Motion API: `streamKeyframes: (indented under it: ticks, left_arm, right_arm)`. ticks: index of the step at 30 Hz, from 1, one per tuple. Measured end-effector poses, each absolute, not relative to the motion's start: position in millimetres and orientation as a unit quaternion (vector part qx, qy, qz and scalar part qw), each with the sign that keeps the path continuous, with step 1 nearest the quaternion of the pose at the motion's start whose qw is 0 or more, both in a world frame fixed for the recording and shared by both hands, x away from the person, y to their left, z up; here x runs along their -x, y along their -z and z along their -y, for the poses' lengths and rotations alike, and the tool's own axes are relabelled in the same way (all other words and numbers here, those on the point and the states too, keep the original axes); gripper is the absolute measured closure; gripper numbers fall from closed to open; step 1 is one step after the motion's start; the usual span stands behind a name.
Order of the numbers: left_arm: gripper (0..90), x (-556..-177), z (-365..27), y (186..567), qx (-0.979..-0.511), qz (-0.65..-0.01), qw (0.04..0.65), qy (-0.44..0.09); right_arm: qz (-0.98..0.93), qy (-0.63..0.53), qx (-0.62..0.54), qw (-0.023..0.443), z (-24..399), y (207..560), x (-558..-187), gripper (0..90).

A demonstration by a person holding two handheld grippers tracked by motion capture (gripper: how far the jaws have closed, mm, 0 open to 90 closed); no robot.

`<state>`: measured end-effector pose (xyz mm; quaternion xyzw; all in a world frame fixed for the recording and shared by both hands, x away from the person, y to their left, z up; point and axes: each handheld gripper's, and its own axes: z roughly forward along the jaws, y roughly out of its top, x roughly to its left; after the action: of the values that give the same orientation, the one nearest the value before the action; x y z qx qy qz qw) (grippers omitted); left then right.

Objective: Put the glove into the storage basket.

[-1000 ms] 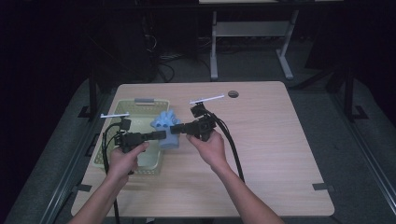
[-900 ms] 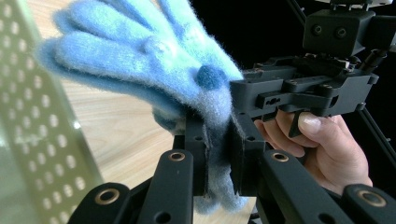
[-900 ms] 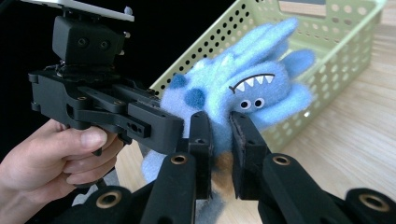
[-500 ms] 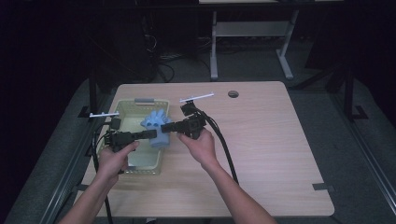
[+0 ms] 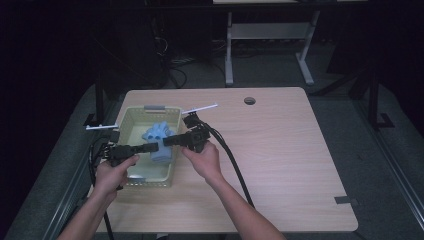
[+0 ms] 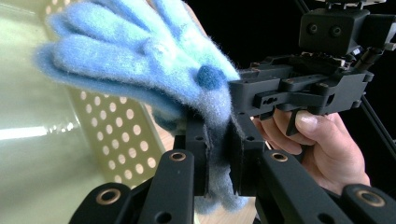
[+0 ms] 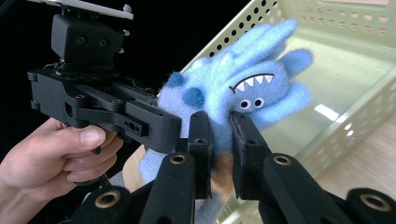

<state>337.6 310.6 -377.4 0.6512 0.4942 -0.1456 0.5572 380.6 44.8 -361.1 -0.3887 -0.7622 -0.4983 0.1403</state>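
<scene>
A fluffy blue glove (image 5: 159, 140) with a monster face, white teeth and small eyes (image 7: 243, 88) hangs over the pale green perforated basket (image 5: 131, 119). Both grippers pinch it from opposite sides. My left gripper (image 5: 156, 145) comes in from the left and is shut on the glove's fabric (image 6: 219, 135). My right gripper (image 5: 166, 142) reaches in from the right and is shut on the glove's lower part (image 7: 222, 140). In the left gripper view the right gripper's body (image 6: 308, 84) shows close behind the glove. The right gripper view has the left gripper's body (image 7: 98, 102) at the left.
The basket sits at the left side of a light wooden table (image 5: 280, 165) with a round cable hole (image 5: 249, 100) near its far edge. Black cables (image 5: 235, 170) trail from the grippers over the table. A desk frame (image 5: 265, 45) stands on the dark floor beyond.
Both hands have carried the glove leftward and slightly down, from beside the basket's right rim to over its inside. Both grips have stayed shut.
</scene>
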Motion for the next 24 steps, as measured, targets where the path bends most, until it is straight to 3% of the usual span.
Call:
streamKeyframes:
  ticks: [24]
  left_arm:
    - [79.9, -340, -339, 384, -0.651, -0.512, 0.542, 0.142]
  right_arm:
    - [0.765, 0.490, 0.385, 0.162, -76, 375, -392, 76.9]
